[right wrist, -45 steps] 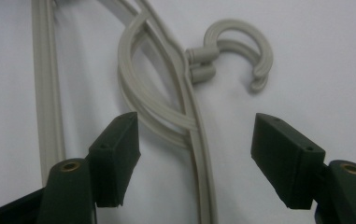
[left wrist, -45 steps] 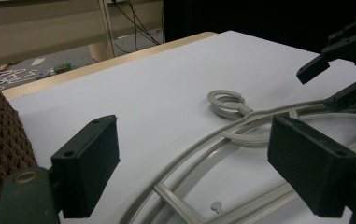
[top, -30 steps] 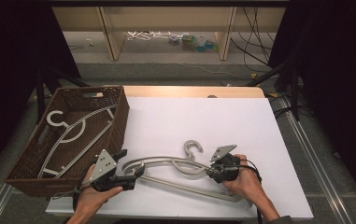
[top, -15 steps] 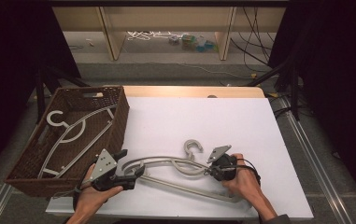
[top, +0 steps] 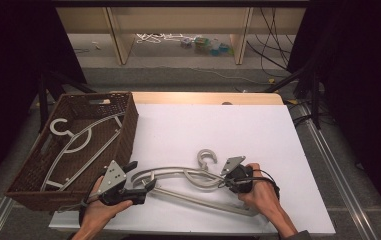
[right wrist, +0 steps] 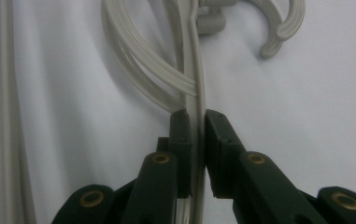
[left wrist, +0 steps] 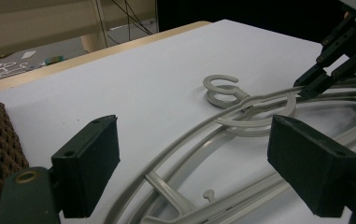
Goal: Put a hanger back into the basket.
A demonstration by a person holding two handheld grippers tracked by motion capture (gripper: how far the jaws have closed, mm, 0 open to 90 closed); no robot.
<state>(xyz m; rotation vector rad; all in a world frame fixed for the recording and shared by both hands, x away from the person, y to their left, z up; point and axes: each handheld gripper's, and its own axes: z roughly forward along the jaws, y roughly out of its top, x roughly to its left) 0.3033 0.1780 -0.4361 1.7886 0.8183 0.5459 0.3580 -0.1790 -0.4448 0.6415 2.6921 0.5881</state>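
Observation:
A beige plastic hanger [top: 178, 173] lies on the white table top [top: 218, 125], hook [top: 207, 156] pointing away from me. In the left gripper view its hook [left wrist: 221, 87] looks doubled, so a second hanger may lie under it. My right gripper [top: 224, 184] is shut on a thin rail of the hanger [right wrist: 197, 84] just below the neck loop, pads [right wrist: 180, 135] pressed on both sides. The right gripper [left wrist: 309, 86] also shows in the left gripper view. My left gripper [top: 140, 176] stands open at the hanger's left end, its jaws [left wrist: 192, 135] wide on either side of the curved arms without touching them.
A dark wicker basket [top: 128, 125] sits at the table's left edge with another beige hanger [top: 78, 145] inside. A wooden strip [top: 203, 98] borders the far edge of the table. Beyond it stands a low shelf with cables on the floor.
My right gripper has edged slightly left toward the hanger's neck. The left hand and the hanger have kept their places.

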